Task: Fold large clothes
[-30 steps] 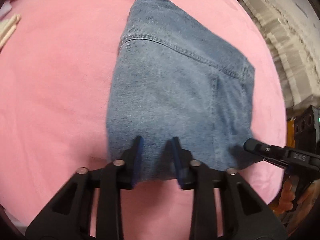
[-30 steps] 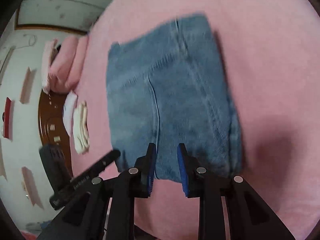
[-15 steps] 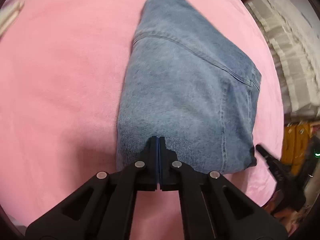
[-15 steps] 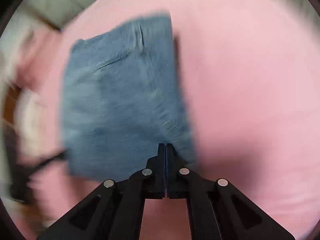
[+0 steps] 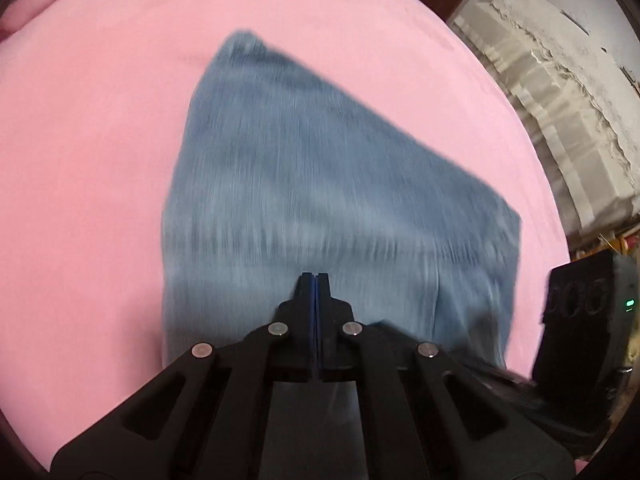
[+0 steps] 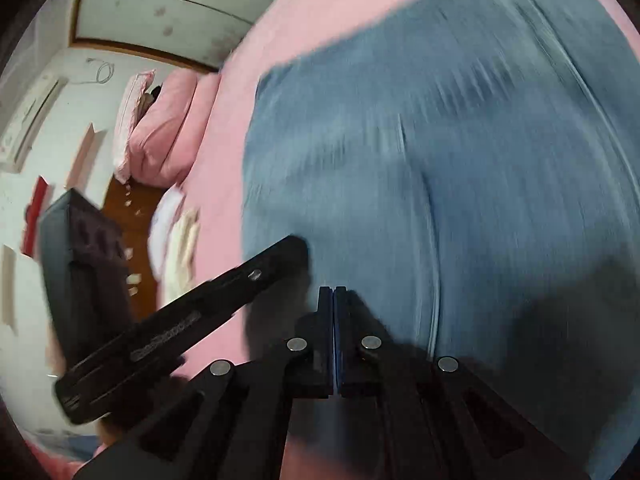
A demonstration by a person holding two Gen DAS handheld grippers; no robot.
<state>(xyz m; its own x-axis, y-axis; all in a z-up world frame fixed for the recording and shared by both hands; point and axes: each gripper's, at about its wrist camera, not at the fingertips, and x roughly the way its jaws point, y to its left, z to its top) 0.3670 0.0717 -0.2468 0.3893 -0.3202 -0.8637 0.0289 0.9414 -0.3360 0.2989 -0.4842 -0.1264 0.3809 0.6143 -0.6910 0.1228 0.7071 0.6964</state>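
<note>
The jeans point(image 5: 320, 184) lie folded in a thick block on the pink bed point(image 5: 88, 160), right in front of my fingers and spreading away from them. In the left view the near edge of the jeans runs under the tips of my left gripper point(image 5: 316, 280). In the right view the jeans point(image 6: 460, 160) fill the space ahead and to the right of my right gripper point(image 6: 333, 292).

Both pairs of fingers are pressed together. I see no cloth sticking out between the pads on either side, so I think they are pinched on nothing, but the pictures are smeared and I cannot be sure about a thin edge.

Here is what could go wrong. If I push down with closed tips to flatten the block, they could drag the top layer and open the fold, because denim is stiff and likes to spring back. If I slide the block, the bottom layer could stick to the soft bed and the block could twist.

In the right view my left gripper point(image 6: 208, 304) sits just to the left of my right fingers. They are very close, so they could bump each other.

Beyond the jeans, pink pillows point(image 6: 168, 128) lie at the far left.
</note>
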